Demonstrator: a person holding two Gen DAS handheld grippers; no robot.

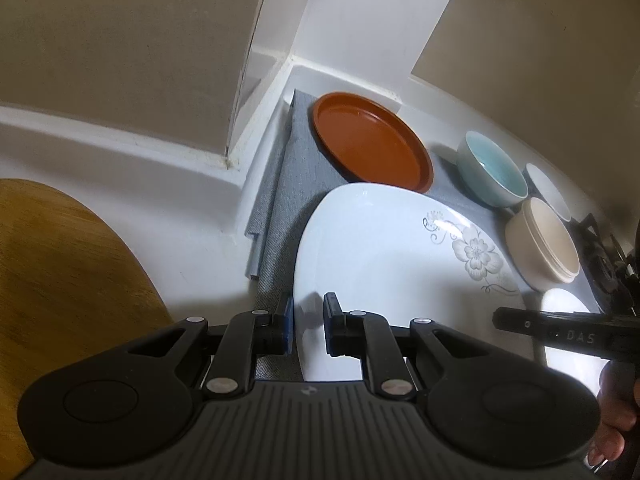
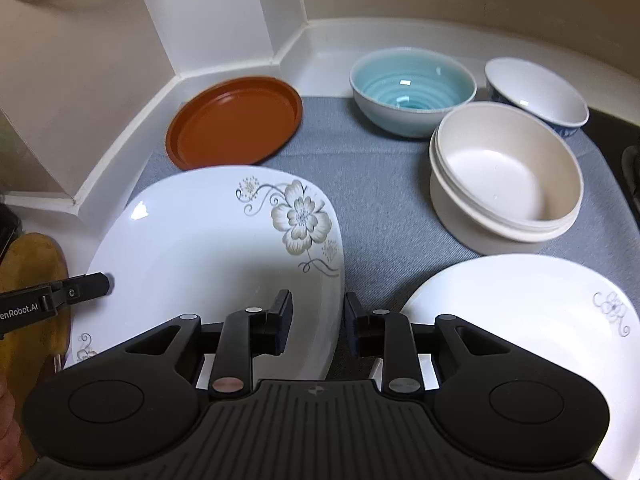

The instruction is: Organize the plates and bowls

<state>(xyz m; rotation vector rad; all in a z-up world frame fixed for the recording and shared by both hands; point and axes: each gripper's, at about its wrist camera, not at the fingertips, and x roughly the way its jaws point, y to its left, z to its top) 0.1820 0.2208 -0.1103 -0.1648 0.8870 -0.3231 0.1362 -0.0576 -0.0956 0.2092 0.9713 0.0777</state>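
Here, my left gripper (image 1: 308,322) straddles the near-left rim of the flowered plate (image 1: 380,248), jaws slightly apart, not pressing. My right gripper (image 2: 316,320) straddles its right rim, likewise unclamped. Beyond, on the grey mat (image 2: 380,184): brown plate (image 2: 236,120), three bowls.

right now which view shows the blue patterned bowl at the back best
The right wrist view: the blue patterned bowl shows its white inside and blue outside. The left wrist view shows only a white rim sliver behind the cream bowl.
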